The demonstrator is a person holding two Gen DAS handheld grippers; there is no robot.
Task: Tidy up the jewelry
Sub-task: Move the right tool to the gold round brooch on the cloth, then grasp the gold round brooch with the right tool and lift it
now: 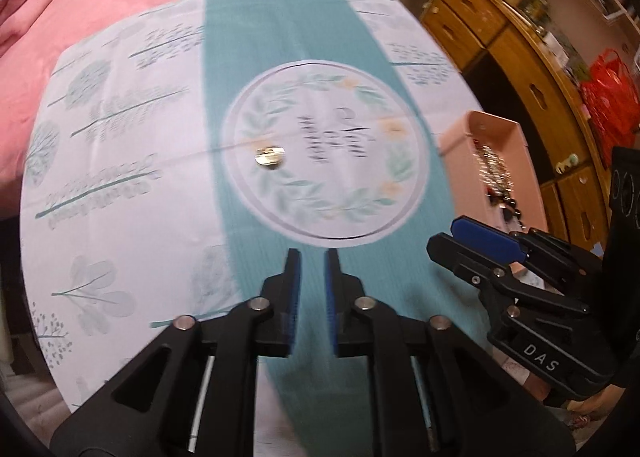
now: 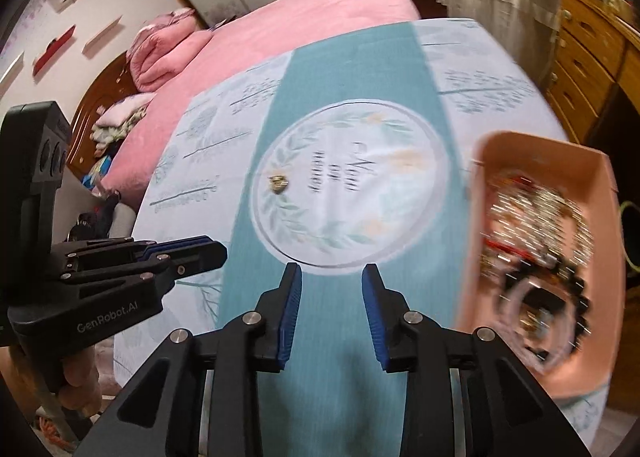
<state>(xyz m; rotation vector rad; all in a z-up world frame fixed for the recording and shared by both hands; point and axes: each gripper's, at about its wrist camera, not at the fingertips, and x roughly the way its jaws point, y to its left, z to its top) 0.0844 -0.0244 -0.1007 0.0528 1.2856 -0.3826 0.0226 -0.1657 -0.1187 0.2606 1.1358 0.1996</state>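
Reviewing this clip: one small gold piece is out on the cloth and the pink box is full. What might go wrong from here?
1. The gold piece is tiny and lies flat on the tablecloth; either gripper might pinch fabric or flick it away.
2. The jewelry in the pink box looks tangled, so lifting one item may drag others out.
3. Left gripper and right gripper are close together and could collide.

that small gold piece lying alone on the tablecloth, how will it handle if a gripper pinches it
The gold piece looks tiny and shiny, so it is probably light and may slip between the blue pads. It lies low on the soft tablecloth, so the fingers will likely catch fabric too. A nudge would probably slide it rather than roll it.
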